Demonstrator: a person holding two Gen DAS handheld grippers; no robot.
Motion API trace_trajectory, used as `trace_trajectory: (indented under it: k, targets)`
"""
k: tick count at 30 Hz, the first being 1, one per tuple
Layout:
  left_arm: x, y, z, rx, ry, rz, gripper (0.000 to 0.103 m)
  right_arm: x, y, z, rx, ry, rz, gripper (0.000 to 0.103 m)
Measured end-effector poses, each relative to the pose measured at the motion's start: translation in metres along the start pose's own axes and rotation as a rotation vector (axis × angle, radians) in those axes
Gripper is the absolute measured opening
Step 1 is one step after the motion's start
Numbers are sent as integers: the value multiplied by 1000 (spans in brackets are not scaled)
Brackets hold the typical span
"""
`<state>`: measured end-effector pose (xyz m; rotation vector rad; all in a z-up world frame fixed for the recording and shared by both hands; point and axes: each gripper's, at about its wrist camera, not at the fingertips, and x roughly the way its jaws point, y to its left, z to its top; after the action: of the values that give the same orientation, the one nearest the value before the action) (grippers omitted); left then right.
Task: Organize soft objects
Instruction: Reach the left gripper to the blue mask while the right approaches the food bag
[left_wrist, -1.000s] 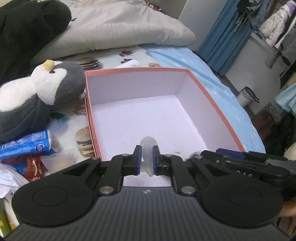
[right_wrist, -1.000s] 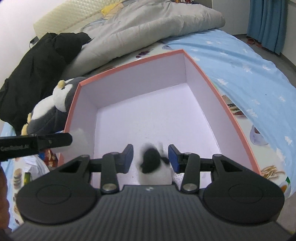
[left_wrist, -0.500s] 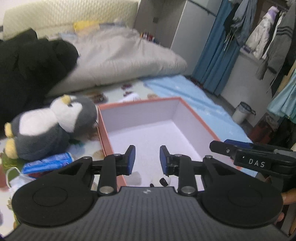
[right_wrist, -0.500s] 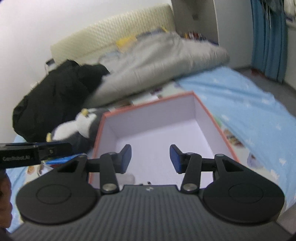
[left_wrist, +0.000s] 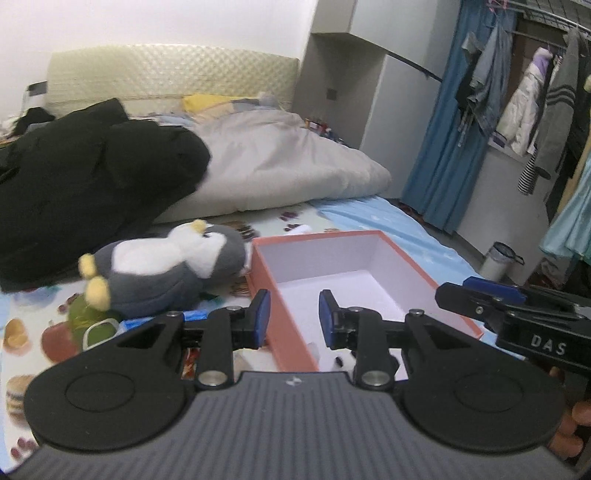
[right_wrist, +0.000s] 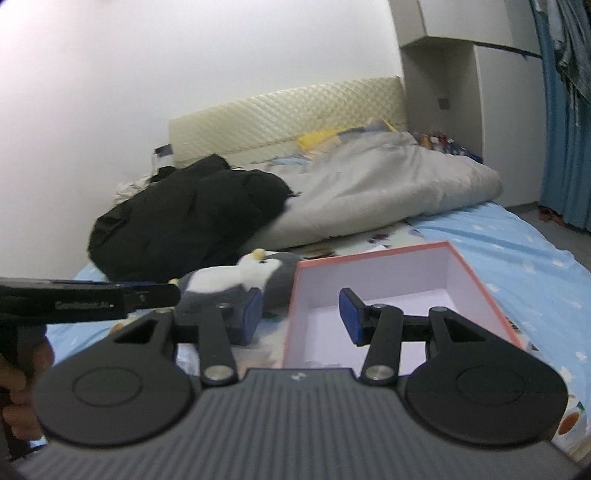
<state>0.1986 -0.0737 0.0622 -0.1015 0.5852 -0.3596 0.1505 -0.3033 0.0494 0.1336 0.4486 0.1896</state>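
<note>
An orange box (left_wrist: 291, 328) with a white inside lies open on the bed; it also shows in the right wrist view (right_wrist: 480, 284). A small white and black soft toy (left_wrist: 340, 360) lies at its near end, mostly hidden behind my left gripper. A grey and white penguin plush (left_wrist: 166, 269) lies left of the box, also in the right wrist view (right_wrist: 236, 277). My left gripper (left_wrist: 293, 317) is open and empty above the box's near left wall. My right gripper (right_wrist: 301, 317) is open and empty above the same wall.
A black coat (left_wrist: 85, 192) and a grey duvet (left_wrist: 288, 170) lie at the back of the bed. Snack packets and a green item (left_wrist: 85, 317) lie left of the box. A bin (left_wrist: 498, 258) and hanging clothes (left_wrist: 528, 107) are at the right.
Both grippers let go of the small toy into the box, opened, and pulled up and back. The views now look across the bed instead of down into the box.
</note>
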Motion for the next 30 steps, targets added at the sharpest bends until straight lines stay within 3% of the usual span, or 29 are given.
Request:
trace_trajectory:
  k: [8,17,30]
  targets:
    - [-46,23,-42,-76,-23,41,33,-22,38,-26,-21,-17,39,50]
    - [-81,43,-98,-154,-4,95,33,-38,60,-58,-20,33,69,50]
    - [-91,66,-161,-278,44,148,33,-44,91,-113,-74,166,99,50]
